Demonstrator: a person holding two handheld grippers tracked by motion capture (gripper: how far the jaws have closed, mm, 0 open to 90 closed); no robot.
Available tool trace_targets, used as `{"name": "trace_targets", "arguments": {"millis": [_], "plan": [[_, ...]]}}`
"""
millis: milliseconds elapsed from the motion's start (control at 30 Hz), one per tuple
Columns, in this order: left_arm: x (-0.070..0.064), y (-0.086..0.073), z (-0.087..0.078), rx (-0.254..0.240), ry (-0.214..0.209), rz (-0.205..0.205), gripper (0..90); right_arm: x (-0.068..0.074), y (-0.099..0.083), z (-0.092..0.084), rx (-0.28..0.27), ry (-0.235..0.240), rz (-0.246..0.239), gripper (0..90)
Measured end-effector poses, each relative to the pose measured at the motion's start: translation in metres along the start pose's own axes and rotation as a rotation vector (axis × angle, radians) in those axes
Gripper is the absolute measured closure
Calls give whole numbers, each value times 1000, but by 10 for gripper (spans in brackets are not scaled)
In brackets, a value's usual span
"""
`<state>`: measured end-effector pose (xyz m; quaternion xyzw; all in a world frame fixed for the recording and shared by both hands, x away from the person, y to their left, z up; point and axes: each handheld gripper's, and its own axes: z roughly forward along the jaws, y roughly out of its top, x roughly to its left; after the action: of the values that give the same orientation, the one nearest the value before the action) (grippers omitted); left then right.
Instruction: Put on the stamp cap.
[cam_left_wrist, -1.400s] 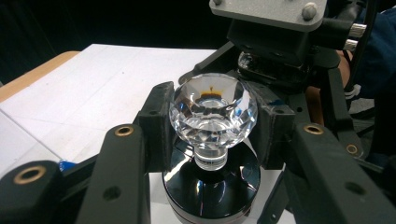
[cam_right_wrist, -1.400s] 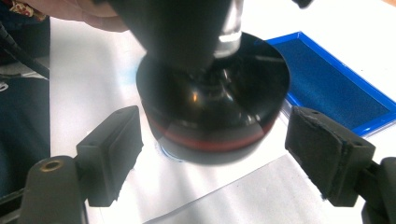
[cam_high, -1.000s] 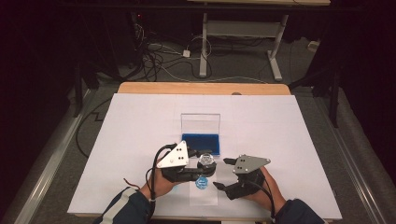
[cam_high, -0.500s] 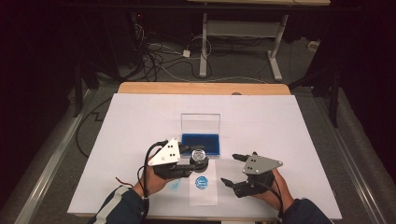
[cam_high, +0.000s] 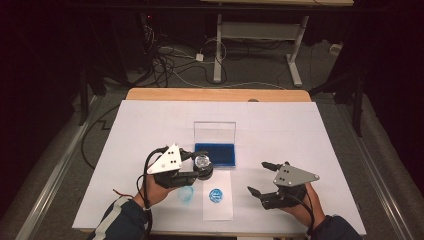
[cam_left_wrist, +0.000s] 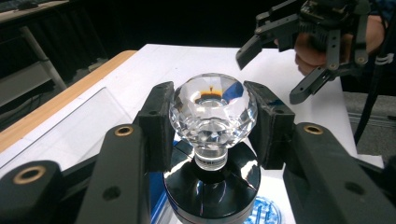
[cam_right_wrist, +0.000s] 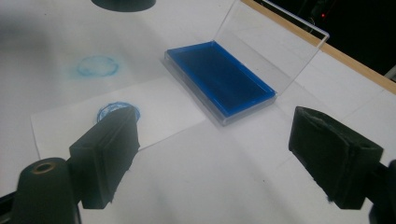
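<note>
L tool (cam_left_wrist: 212, 126) pinching crystal stamp (cam_left_wrist: 212, 109) | R tool (cam_right_wrist: 229, 158) spread | stamp base cut off

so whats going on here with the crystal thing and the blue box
A person works at a white table with a tool in each hand. The left tool is shut on a clear faceted crystal-topped stamp with a round black base, holding it just in front of the open blue ink pad in a clear hinged case. A white paper sheet bears a round blue stamp print, and a fainter blue print lies on the table beside it. The right tool is open and holds nothing.
</note>
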<state>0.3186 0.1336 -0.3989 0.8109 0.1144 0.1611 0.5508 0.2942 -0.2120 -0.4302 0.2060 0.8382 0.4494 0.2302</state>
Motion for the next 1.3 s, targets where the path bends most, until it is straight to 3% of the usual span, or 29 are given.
{"name": "trace_targets", "arguments": {"millis": [400, 1300], "plan": [[10, -3, -11, 2, 26, -13, 543, -2, -4, -6, -1, -29, -2, 160], [21, -7, -16, 13, 58, -23, 543, -1, -5, -2, 8, -15, -9, 165]]}}
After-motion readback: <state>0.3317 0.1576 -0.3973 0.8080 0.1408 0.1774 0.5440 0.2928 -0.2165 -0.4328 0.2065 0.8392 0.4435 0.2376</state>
